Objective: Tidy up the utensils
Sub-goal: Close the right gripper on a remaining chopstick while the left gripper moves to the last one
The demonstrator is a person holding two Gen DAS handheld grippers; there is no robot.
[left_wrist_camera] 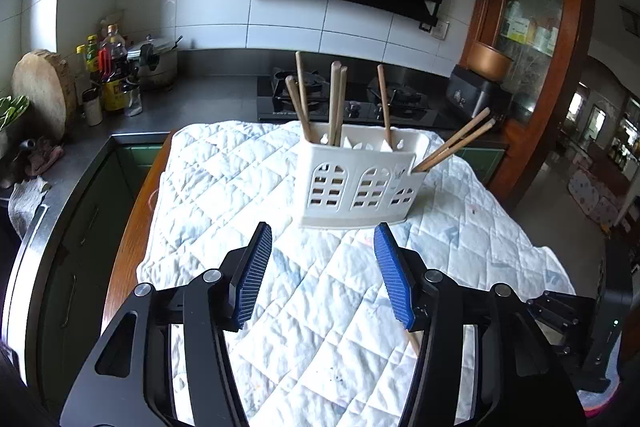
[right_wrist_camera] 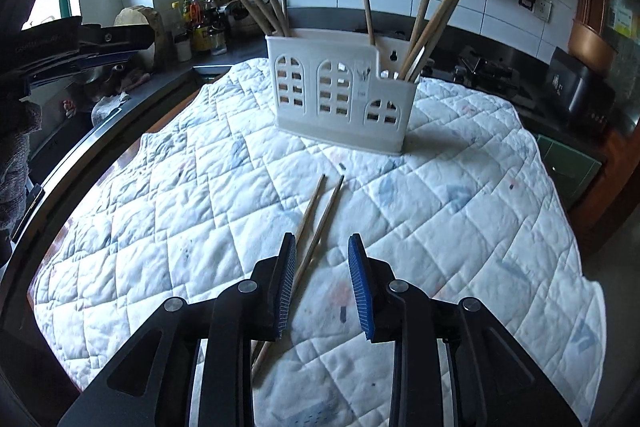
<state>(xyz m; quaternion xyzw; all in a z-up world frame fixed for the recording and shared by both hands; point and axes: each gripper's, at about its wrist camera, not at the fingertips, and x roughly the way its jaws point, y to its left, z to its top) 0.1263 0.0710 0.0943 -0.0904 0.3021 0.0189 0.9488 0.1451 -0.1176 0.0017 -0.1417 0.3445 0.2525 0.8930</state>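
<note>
Both the left gripper and the right gripper hang open and empty. Two chopsticks lie under the right one, perhaps touching its left finger; the holder stands ahead.

Black tool frames, ribbed blue pads, silver screws.

**Quilt-covered wooden table with caddy and loose chopsticks**

A wooden table is seen, its brown edge left bare along the left side. Nearly the whole top is covered by a white quilted cloth, stitched in a diamond pattern and marked with faint blue and reddish stains. Toward the far end of the cloth a white plastic utensil caddy is stood upright, its front pierced by arched window cut-outs. Nearer on the cloth, two wooden chopsticks are laid flat, close together and almost parallel, their far tips pointed toward the caddy but kept apart from it.
</note>
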